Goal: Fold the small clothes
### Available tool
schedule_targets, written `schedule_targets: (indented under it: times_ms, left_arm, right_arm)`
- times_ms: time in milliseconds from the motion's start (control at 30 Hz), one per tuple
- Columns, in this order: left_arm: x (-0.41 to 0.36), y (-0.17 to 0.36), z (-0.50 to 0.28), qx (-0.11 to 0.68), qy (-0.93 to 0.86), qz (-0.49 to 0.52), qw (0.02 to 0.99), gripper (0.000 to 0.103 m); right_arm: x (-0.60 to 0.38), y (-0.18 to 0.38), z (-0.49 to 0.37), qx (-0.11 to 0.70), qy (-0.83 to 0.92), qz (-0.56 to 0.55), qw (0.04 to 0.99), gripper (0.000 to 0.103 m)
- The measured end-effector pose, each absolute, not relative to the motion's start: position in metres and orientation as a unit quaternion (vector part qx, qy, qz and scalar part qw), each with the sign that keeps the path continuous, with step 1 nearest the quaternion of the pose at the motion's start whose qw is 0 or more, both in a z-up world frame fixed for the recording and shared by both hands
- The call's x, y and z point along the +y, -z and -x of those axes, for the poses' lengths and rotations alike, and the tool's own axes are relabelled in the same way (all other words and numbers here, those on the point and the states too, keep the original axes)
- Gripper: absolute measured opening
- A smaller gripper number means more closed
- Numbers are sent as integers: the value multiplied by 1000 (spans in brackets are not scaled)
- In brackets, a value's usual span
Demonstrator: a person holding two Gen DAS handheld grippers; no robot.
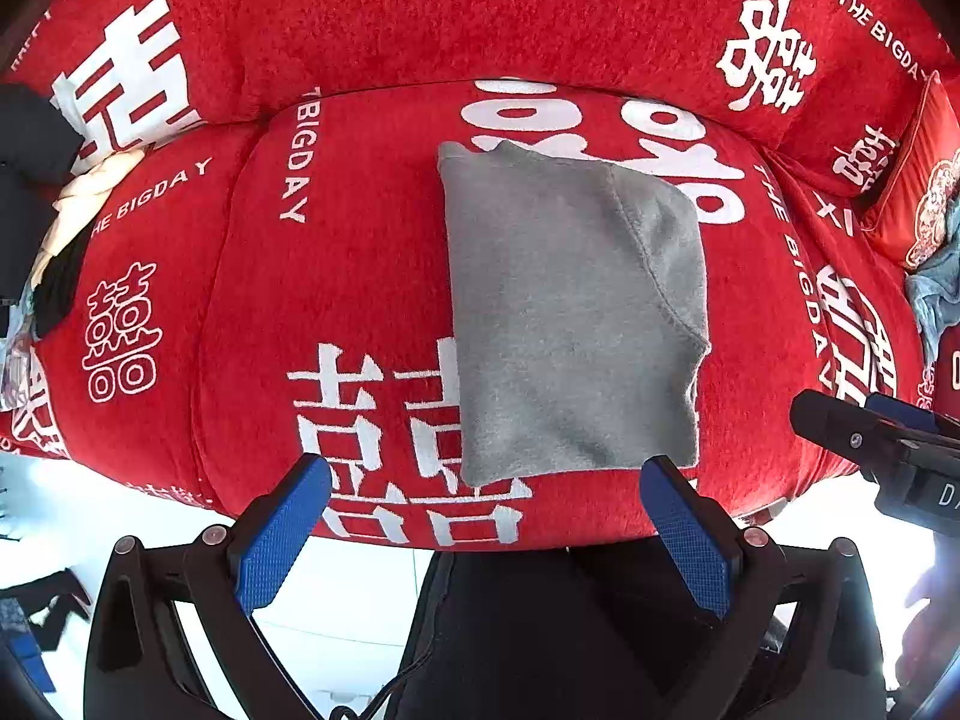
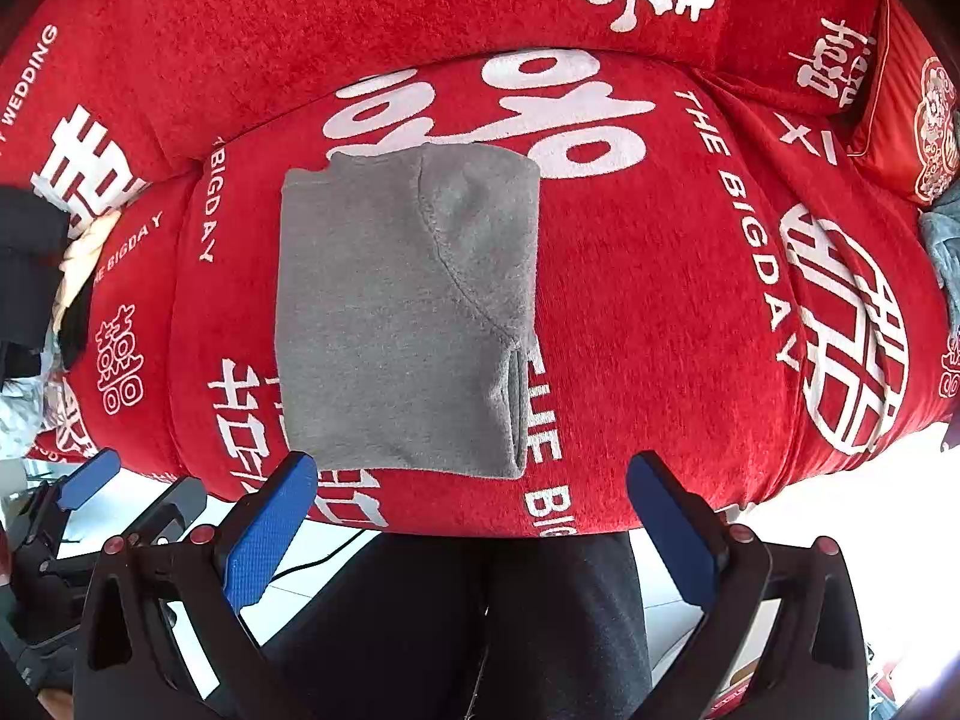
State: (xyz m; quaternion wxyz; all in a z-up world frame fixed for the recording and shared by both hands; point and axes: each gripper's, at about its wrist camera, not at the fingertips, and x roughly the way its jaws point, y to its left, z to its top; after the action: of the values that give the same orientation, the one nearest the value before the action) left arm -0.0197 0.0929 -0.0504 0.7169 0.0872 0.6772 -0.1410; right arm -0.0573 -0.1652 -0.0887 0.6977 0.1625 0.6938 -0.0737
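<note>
The grey garment (image 1: 570, 312) lies on the middle seat cushion (image 1: 336, 276) of a sofa covered in a red throw printed with white characters. It is already reduced to a compact, roughly rectangular packet. A curved stitched seam runs across its upper face, and stacked layers are visible at its right edge in the right wrist view. The edges look reasonably even and no sleeve or loose flap projects from the outline.

The left hand-held gripper (image 1: 486, 516) is held off the near edge of the cushion with its blue-padded fingers spread wide apart and nothing between them. The right hand-held gripper (image 2: 474, 510) is in the same condition: fingers apart, empty, positioned in front of the near edge of the packet and not touching it. Dark trousers of the person are visible below both tools.

Judged status: folding of this garment appears complete or nearly so. One further halving fold could still be intended; the frames do not settle this.

Remaining work, as a judgement:
1. Move the finished packet aside, if a stack is being built.
2. Take up the next item.

Candidate items are visible. A mixed pile of cream and dark fabric (image 1: 66, 228) lies on the left cushion. A blue-grey cloth (image 1: 936, 294) lies at the far right, beside a red embroidered pillow (image 1: 918, 180). Whether those pieces are folded cannot be told.
</note>
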Motion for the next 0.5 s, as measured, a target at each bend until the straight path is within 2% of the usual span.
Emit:
schedule_targets:
  times_ms: [500]
  left_arm:
    - [78,51,22,679,167,-89,709,103]
  right_arm:
    - [-167,90,58,695,84,-160,696,103]
